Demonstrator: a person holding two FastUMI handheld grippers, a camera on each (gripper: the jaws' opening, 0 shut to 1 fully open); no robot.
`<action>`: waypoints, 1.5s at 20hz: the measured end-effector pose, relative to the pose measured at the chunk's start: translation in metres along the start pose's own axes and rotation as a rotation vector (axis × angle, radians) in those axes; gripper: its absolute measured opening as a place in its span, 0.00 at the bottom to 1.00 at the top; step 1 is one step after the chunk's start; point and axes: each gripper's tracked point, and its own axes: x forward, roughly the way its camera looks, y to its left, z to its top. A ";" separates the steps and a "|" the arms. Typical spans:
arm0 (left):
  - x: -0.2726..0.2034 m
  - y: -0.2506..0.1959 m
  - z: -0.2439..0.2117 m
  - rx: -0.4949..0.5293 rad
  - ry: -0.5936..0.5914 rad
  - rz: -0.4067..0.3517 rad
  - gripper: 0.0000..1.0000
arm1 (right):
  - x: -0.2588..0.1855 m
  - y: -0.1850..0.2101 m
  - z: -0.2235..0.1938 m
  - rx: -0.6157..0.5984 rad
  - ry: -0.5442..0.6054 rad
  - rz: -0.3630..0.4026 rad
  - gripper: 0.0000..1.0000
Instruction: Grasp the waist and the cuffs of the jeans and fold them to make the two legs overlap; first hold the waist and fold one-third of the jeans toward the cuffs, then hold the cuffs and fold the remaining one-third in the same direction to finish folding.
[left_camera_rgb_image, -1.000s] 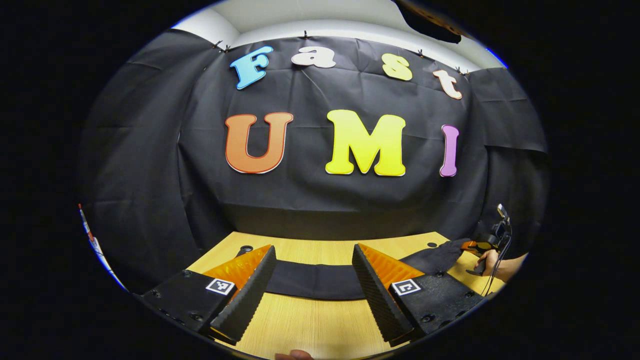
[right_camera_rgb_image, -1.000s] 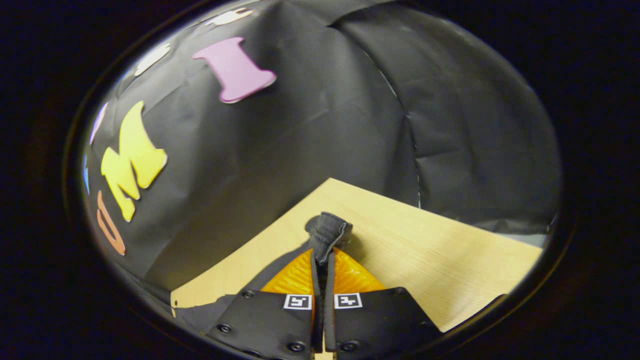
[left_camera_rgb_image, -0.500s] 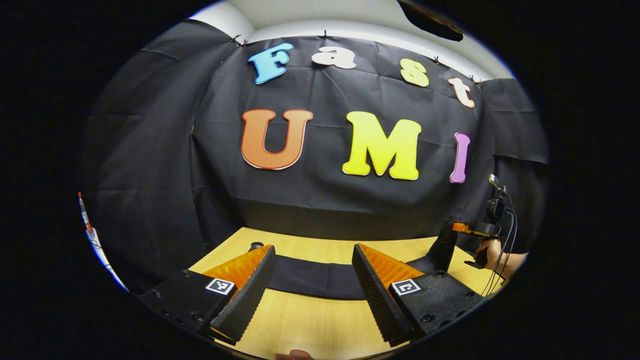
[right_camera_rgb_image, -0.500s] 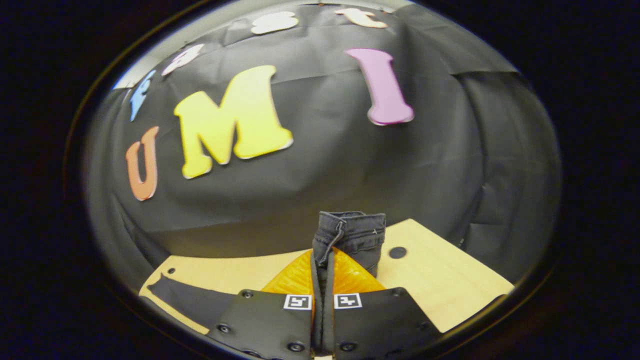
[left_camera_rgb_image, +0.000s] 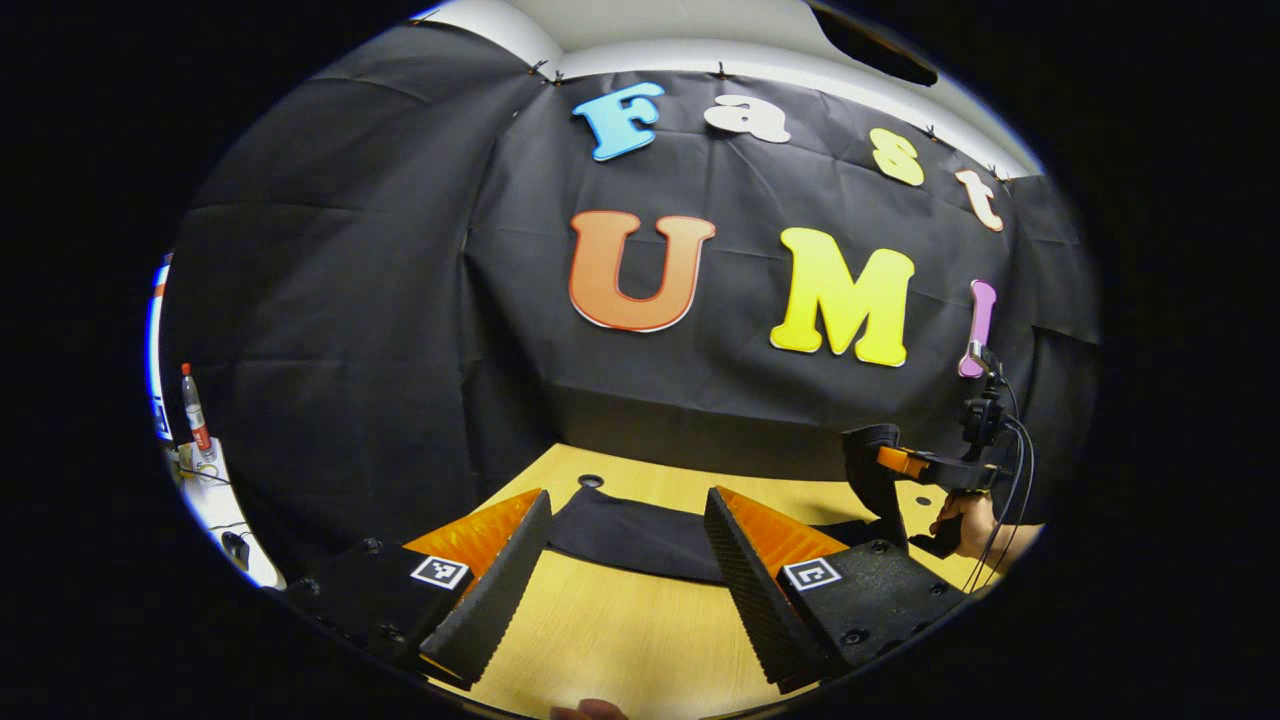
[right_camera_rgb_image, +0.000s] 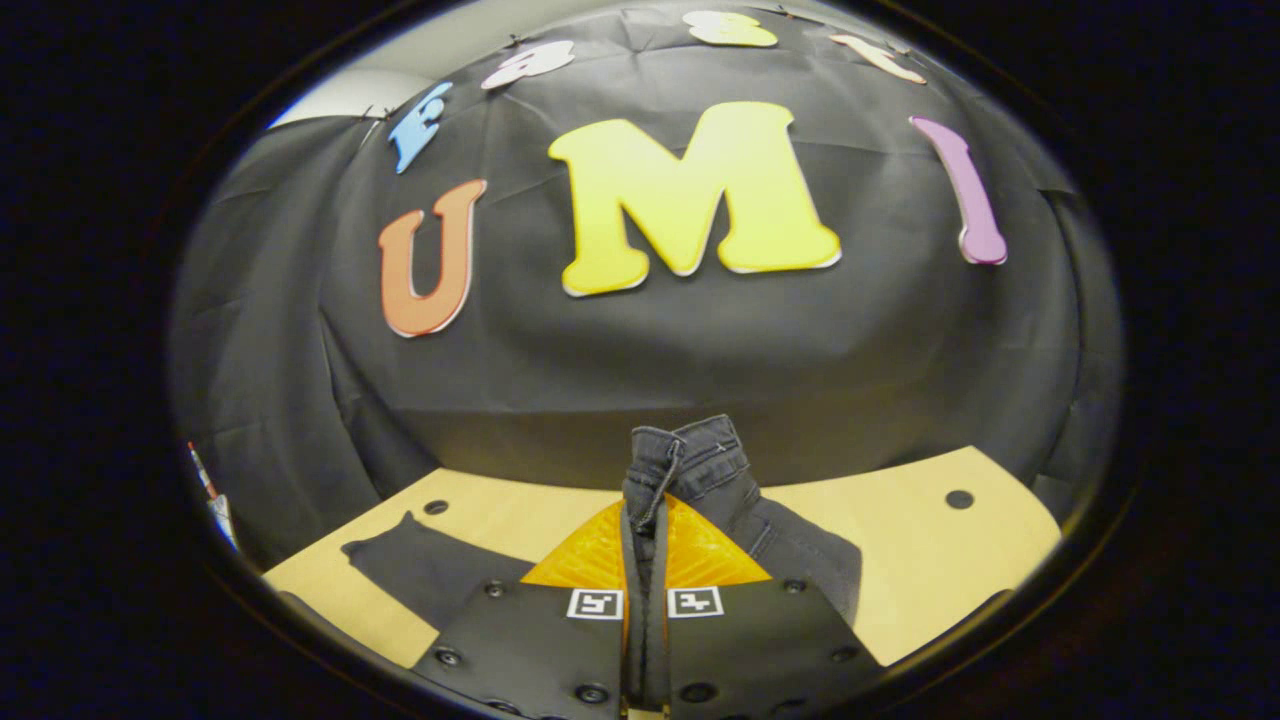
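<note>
Dark jeans (left_camera_rgb_image: 630, 535) lie stretched across the wooden table (left_camera_rgb_image: 620, 630). My left gripper (left_camera_rgb_image: 627, 500) hovers open just in front of the leg part, with nothing between its fingers. At the right of the left gripper view, my right gripper (left_camera_rgb_image: 900, 462), held by a hand (left_camera_rgb_image: 965, 520), lifts the waist end off the table. In the right gripper view, my right gripper (right_camera_rgb_image: 645, 505) is shut on the waist (right_camera_rgb_image: 690, 460), which stands up above the fingers. The rest of the jeans (right_camera_rgb_image: 800, 560) hangs down to the table (right_camera_rgb_image: 900, 560), and the cuff end (right_camera_rgb_image: 420, 565) lies flat at the left.
The black cloth wall stands close behind the table's far edge. Small round holes (right_camera_rgb_image: 960, 498) (left_camera_rgb_image: 590, 481) mark the tabletop. Beyond the table's left side stands a bottle (left_camera_rgb_image: 190, 410) on a white surface (left_camera_rgb_image: 215, 490) with cables.
My right gripper has raised the waist off the table and swung round toward the cuffs. My left gripper has stayed open and turned a little, with the jeans still in front of it.
</note>
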 end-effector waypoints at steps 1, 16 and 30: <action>-0.001 0.007 -0.001 -0.002 -0.001 0.010 0.98 | 0.004 0.014 -0.018 -0.007 0.027 0.016 0.02; 0.011 0.038 -0.008 -0.048 0.008 0.050 0.98 | 0.026 0.099 -0.185 -0.117 0.321 0.163 0.42; 0.128 0.047 -0.163 -0.847 0.497 -0.024 0.99 | -0.107 0.018 -0.010 -0.190 0.032 0.068 0.86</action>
